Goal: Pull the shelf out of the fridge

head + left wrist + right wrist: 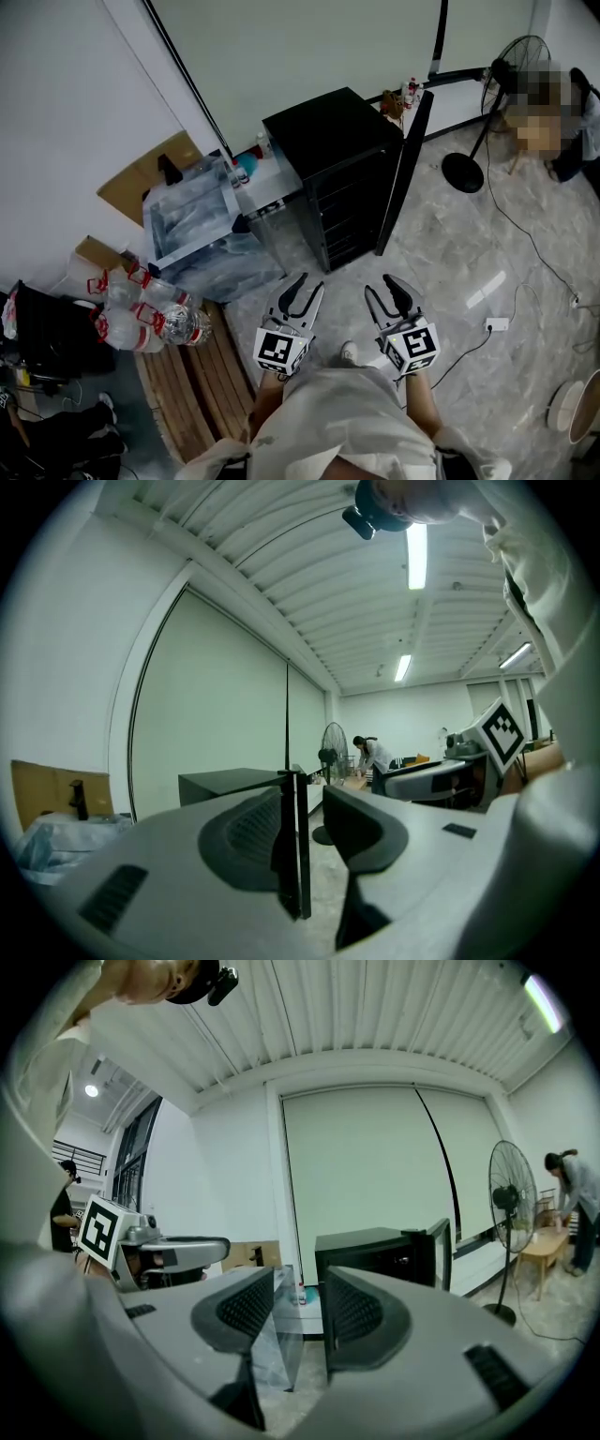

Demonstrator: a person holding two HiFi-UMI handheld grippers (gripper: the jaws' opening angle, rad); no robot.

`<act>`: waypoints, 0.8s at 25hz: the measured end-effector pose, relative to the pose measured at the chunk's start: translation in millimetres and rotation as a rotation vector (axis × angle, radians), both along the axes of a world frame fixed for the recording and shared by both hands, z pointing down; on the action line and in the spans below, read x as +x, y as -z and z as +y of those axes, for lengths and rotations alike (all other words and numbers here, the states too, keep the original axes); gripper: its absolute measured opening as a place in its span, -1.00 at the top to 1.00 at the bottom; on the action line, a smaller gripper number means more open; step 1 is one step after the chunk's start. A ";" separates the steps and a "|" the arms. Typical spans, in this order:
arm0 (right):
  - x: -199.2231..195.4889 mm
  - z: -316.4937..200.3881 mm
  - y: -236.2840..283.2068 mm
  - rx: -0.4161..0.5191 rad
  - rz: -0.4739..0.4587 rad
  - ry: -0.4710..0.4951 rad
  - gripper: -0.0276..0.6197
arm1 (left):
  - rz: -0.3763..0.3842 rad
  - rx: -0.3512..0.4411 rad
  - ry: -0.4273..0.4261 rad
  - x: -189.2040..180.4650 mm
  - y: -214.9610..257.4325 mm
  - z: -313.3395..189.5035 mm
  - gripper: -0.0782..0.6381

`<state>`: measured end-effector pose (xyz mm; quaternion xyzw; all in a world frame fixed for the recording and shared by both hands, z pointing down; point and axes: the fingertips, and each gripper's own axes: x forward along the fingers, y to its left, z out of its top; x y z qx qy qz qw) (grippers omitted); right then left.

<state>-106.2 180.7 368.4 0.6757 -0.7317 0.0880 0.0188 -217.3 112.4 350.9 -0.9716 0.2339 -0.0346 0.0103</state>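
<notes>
One black fridge [330,141] far ahead, door open; two grippers near: left gripper [307,284] closed, empty; right gripper [382,286] narrowly parted, empty.

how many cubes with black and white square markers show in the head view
2. One black-and-white marker cube rides the left gripper, the other cube rides the right gripper, both low in the head view. None looks hidden.

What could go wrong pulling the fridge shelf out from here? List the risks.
The jaws of the left gripper are shut; unopened, they may shove the shelf rather than grip it.
The fridge door stands open on the right gripper's side and could get knocked.
A cable crosses the floor nearby: trip hazard.
</notes>
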 end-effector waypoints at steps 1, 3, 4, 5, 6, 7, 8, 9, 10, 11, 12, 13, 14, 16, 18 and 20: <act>3.8 -2.2 -1.5 -0.005 -0.001 0.007 0.37 | -0.001 0.000 0.006 3.7 0.2 -1.7 0.37; 12.0 -5.6 -4.3 -0.014 -0.004 0.016 0.37 | -0.004 -0.002 0.014 11.0 -0.1 -4.1 0.37; 16.2 -7.3 -5.2 -0.015 -0.006 0.019 0.36 | -0.006 -0.003 0.016 14.6 -0.9 -5.1 0.37; 20.3 -9.2 -5.9 -0.017 -0.007 0.020 0.36 | -0.008 -0.005 0.018 17.9 -2.1 -6.4 0.37; 23.9 -11.4 -6.4 -0.018 -0.006 0.021 0.36 | -0.011 -0.008 0.020 20.7 -3.5 -7.8 0.37; 27.0 -13.7 -6.8 -0.018 -0.007 0.021 0.36 | -0.013 -0.010 0.020 23.1 -4.7 -9.3 0.37; 29.3 -15.9 -7.5 -0.018 -0.009 0.022 0.36 | -0.014 -0.012 0.020 25.4 -5.4 -10.8 0.37; 31.4 -18.1 -8.5 -0.020 -0.011 0.023 0.36 | -0.015 -0.014 0.020 27.6 -6.0 -12.5 0.37; 33.3 -20.5 -9.7 -0.023 -0.011 0.024 0.36 | -0.016 -0.017 0.021 29.7 -7.0 -14.3 0.37; 35.1 -23.2 -10.7 -0.025 -0.011 0.026 0.36 | -0.018 -0.020 0.022 31.8 -8.3 -16.3 0.37; 36.6 -26.2 -11.3 -0.026 -0.010 0.029 0.36 | -0.020 -0.022 0.022 33.7 -9.2 -18.6 0.37; 37.7 -29.5 -11.2 -0.025 -0.010 0.030 0.36 | -0.020 -0.023 0.022 35.5 -9.5 -20.9 0.37; 38.5 -32.8 -10.9 -0.024 -0.011 0.031 0.36 | -0.019 -0.023 0.022 37.0 -9.5 -23.5 0.37; 39.7 -39.1 -11.8 -0.025 -0.015 0.030 0.36 | -0.017 -0.025 0.018 39.5 -10.3 -29.9 0.37; 42.9 -45.3 -12.5 -0.028 -0.015 0.024 0.36 | -0.014 -0.032 0.016 43.1 -12.8 -38.0 0.37; 47.4 -51.3 -14.0 -0.031 -0.015 0.015 0.36 | -0.011 -0.033 0.011 47.7 -14.2 -47.2 0.37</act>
